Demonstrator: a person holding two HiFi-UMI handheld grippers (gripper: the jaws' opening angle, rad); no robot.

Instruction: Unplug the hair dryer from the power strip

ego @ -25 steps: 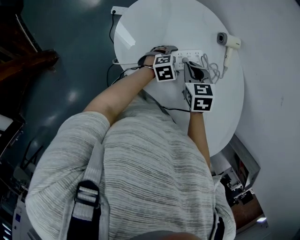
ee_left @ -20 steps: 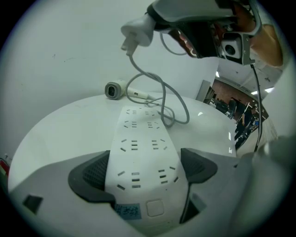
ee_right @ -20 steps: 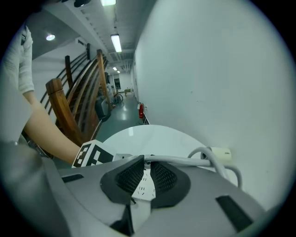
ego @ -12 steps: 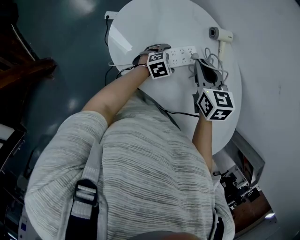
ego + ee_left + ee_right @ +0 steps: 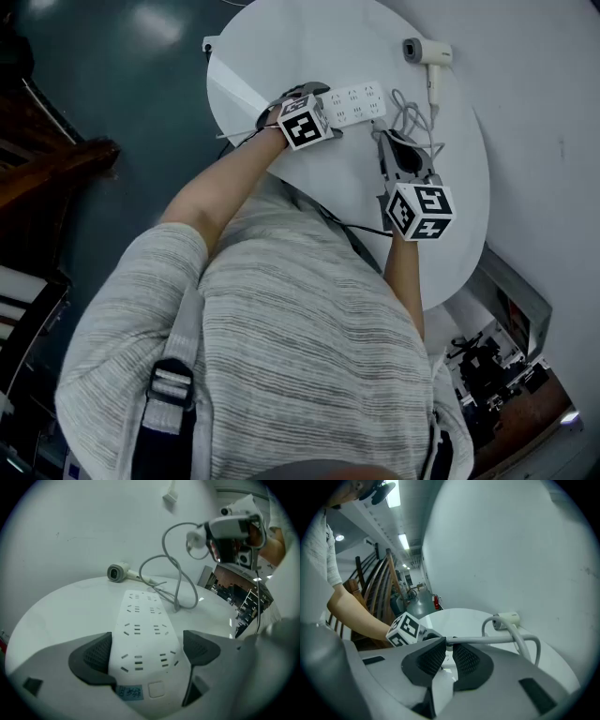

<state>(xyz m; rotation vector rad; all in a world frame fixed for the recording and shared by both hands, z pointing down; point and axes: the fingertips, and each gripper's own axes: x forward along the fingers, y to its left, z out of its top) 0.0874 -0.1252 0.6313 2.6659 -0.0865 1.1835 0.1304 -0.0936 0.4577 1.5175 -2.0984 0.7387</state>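
Observation:
A white power strip lies on the round white table. My left gripper clamps its near end, with the pads pressed on both long sides of the power strip. My right gripper is shut on the hair dryer's white plug, held in the air clear of the strip. The grey cable runs from the plug in loose loops to the white hair dryer, which lies at the table's far edge by the wall. In the left gripper view, the sockets that show hold nothing.
The strip's own dark cord drops off the table's left edge. Dark wooden furniture stands on the floor to the left. Metal equipment sits below the table at lower right. A white wall runs close behind the table.
My right gripper has pulled the plug out of the strip and drawn back from it to the right. The left gripper has stayed clamped on the strip.

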